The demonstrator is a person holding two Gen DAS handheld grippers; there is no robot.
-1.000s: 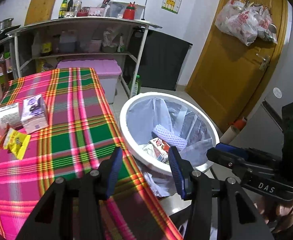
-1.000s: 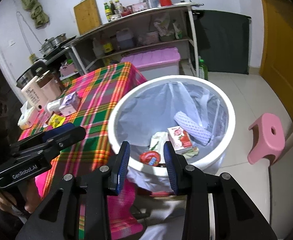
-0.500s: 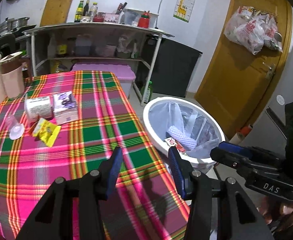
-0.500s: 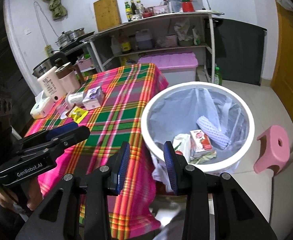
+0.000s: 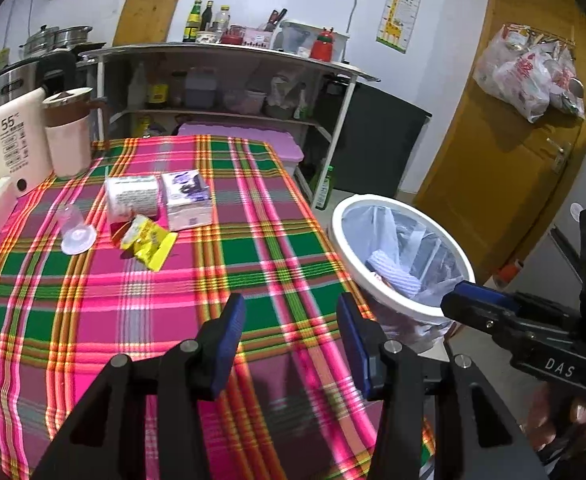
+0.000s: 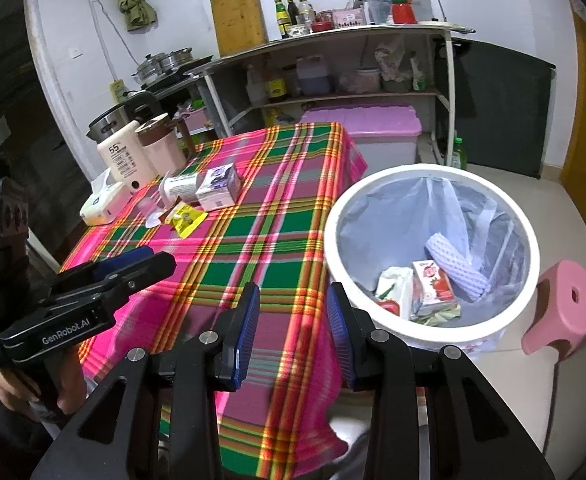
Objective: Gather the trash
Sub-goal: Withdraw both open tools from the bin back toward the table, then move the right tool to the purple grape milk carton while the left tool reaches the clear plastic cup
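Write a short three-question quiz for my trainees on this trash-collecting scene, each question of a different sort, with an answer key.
1. True or false: the left gripper is holding a piece of trash.
2. Multiple choice: where does the yellow wrapper lie? A) in the bin B) on the checked tablecloth, near the purple carton C) on the pink stool
3. Short answer: name two things visible inside the white bin.

Key
1. False; both the left gripper and the right gripper are open and empty.
2. B; it lies on the tablecloth beside the purple carton.
3. Any two: the red juice carton, the white foam net, crumpled wrappers.
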